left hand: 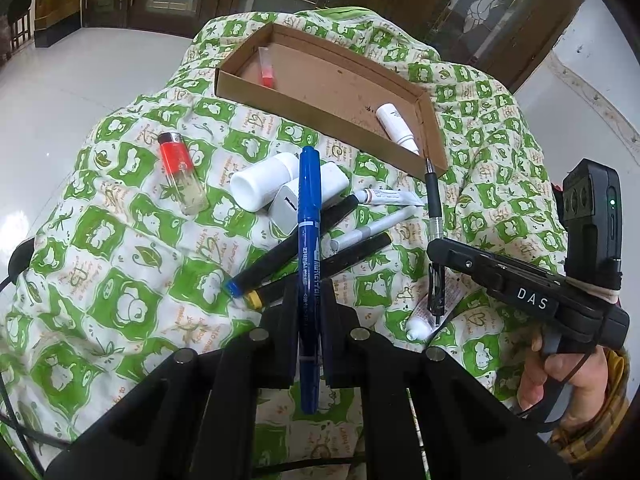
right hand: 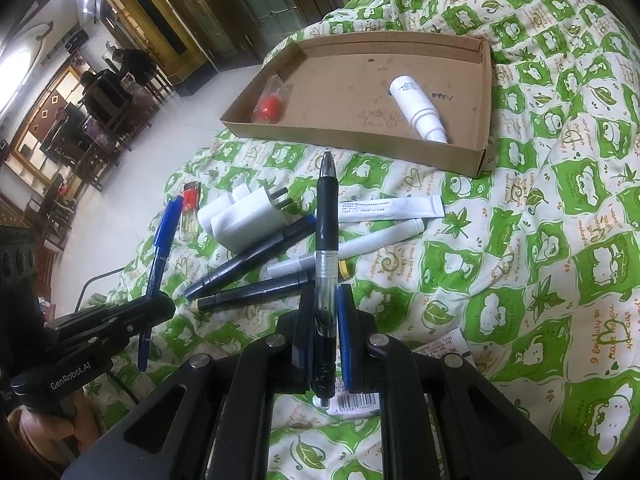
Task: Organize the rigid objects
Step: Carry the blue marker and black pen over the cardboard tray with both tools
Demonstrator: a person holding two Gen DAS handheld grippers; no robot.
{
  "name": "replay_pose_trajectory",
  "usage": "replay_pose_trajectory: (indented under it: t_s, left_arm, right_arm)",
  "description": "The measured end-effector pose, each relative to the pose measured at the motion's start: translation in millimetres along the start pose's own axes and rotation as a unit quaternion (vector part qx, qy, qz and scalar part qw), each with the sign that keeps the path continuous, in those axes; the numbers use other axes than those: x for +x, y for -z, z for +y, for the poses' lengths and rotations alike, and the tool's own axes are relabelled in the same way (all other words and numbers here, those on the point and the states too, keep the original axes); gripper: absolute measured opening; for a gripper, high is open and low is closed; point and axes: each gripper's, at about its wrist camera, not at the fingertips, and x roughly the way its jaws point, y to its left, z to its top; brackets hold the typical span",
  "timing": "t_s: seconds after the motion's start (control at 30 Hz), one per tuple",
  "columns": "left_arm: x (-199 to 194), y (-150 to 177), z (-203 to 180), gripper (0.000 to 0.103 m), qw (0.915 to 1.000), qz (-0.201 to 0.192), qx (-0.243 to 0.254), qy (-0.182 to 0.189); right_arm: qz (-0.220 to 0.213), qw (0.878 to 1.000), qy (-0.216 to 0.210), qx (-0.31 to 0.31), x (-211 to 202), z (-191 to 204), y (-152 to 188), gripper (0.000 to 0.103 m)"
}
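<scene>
My left gripper [left hand: 309, 300] is shut on a blue marker [left hand: 309, 240], which points away over the pile. My right gripper [right hand: 325, 304] is shut on a black click pen [right hand: 326, 220] with its tip toward the cardboard tray [right hand: 352, 142]. In the left wrist view the right gripper [left hand: 436, 254] hangs right of the pile with the pen [left hand: 434, 200] reaching up to the tray's [left hand: 320, 118] near corner. The tray holds a white bottle [right hand: 418, 108] and a small red item in clear wrap [right hand: 269, 106].
On the green-and-white cloth lie a red lighter [left hand: 180, 172], a white plug adapter [right hand: 248, 216], a white jar [left hand: 260, 184], two black markers [right hand: 248, 264], a white pen [right hand: 360, 244] and ointment tubes [right hand: 392, 206]. The floor drops away to the left of the cloth.
</scene>
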Motion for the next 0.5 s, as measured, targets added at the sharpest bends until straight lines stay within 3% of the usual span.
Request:
replay_pose_trajectory:
  t_s: [0.5]
  left_arm:
    - [-9,-42,-22,0.007,0.999,-0.026,0.03,0.022]
  right_arm:
    - [-0.074,0.996,0.004,-0.038,-44,9,-27,0.01]
